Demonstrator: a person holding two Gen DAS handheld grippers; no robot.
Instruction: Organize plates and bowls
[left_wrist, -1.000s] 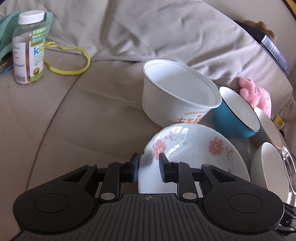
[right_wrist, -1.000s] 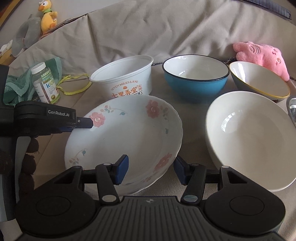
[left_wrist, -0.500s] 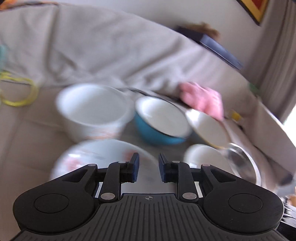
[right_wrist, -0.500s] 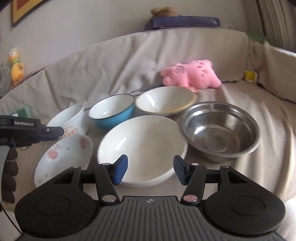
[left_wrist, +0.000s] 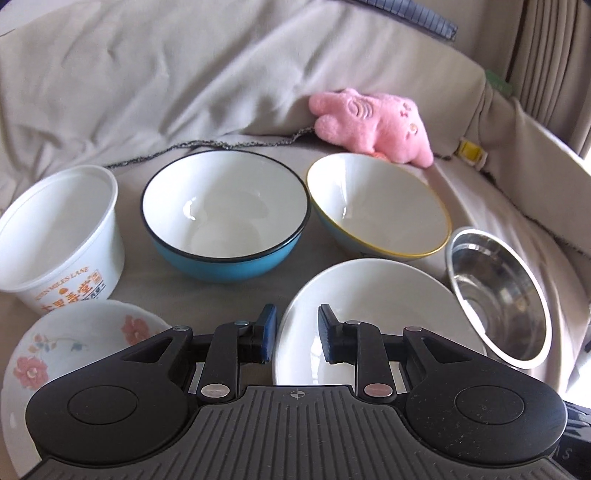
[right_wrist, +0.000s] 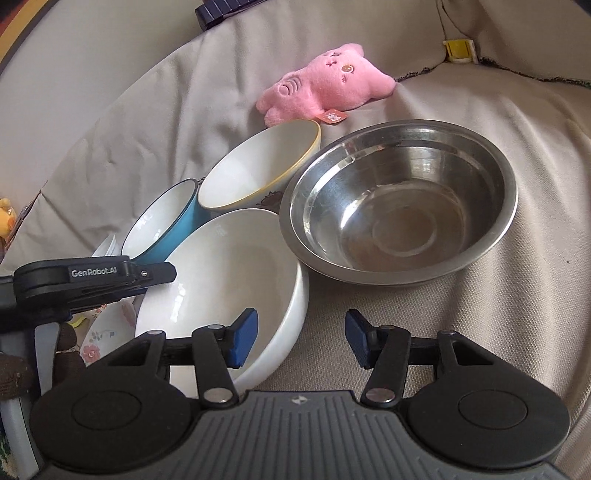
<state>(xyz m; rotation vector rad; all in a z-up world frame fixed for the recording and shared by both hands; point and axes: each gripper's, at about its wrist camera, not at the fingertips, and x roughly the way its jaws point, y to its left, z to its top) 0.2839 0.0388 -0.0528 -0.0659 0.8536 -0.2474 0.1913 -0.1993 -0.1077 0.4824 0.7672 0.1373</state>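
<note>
Dishes are gathered on the seat of a beige covered sofa (left_wrist: 221, 74). Toward the backrest sit a white plastic tub (left_wrist: 62, 236) with orange lettering, a blue bowl (left_wrist: 225, 218) with a white inside, and a yellow-rimmed bowl (left_wrist: 376, 206) tilted toward the blue one. Nearer the seat's front edge lie a flowered plate (left_wrist: 74, 343), a plain white bowl (left_wrist: 369, 295) and a steel bowl (right_wrist: 399, 210), the steel bowl just beside the white one. A pink plush toy (left_wrist: 373, 123) rests against the backrest behind the yellow-rimmed bowl. The left gripper (left_wrist: 297, 338) hovers over the white bowl's near left rim, its jaws narrowly parted and opening, gripping nothing. The right gripper (right_wrist: 301, 338) straddles the white bowl's right rim, one blue pad inside the bowl and one outside, jaws closing; the pads seem not to touch it yet, though the angle makes that hard to judge. A gloved hand (right_wrist: 22, 369) shows at the left edge.
</note>
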